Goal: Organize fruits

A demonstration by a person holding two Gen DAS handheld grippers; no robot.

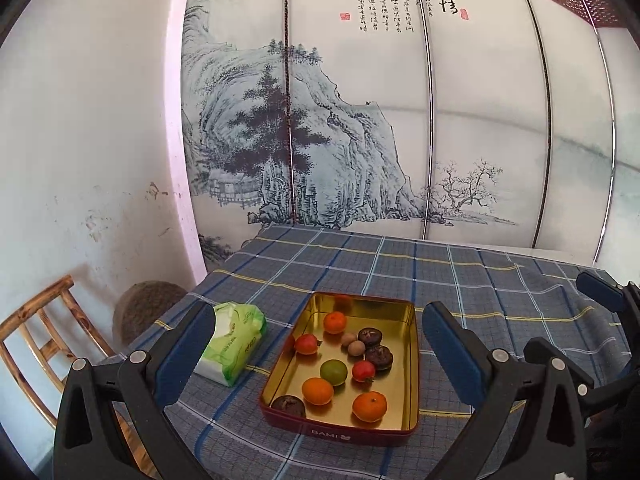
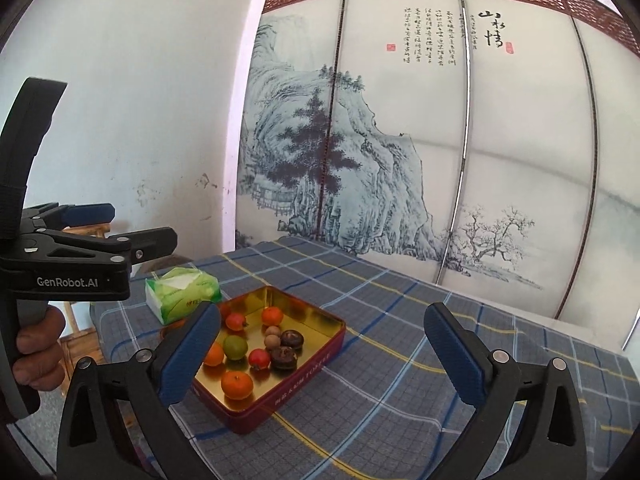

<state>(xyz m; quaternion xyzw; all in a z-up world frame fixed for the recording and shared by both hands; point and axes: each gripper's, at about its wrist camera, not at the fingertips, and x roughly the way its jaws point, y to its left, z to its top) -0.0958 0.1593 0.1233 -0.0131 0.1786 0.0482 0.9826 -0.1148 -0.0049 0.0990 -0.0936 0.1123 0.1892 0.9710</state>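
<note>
A red tin tray (image 1: pixel 340 434) with a gold inside sits on the blue checked tablecloth (image 1: pixel 460 280). In it lie three oranges (image 1: pixel 369 407), a green fruit (image 1: pixel 333 372), two small red fruits (image 1: pixel 363 371), two pale brown round ones (image 1: pixel 352 344) and three dark brown pieces (image 1: pixel 379 357). My left gripper (image 1: pixel 319 316) hangs open above the tray's near side with nothing between its fingers. My right gripper (image 2: pixel 322 320) is open too and holds nothing; the tray (image 2: pixel 296 384) lies below it to the left. The left gripper (image 2: pixel 140 226), held by a hand, shows at the left of the right wrist view.
A green pack of tissues (image 1: pixel 232 344) lies on the cloth left of the tray. A wooden chair (image 1: pixel 40 340) and a woven round stool (image 1: pixel 148 308) stand off the table's left edge. A painted folding screen (image 1: pixel 360 120) rises behind the table.
</note>
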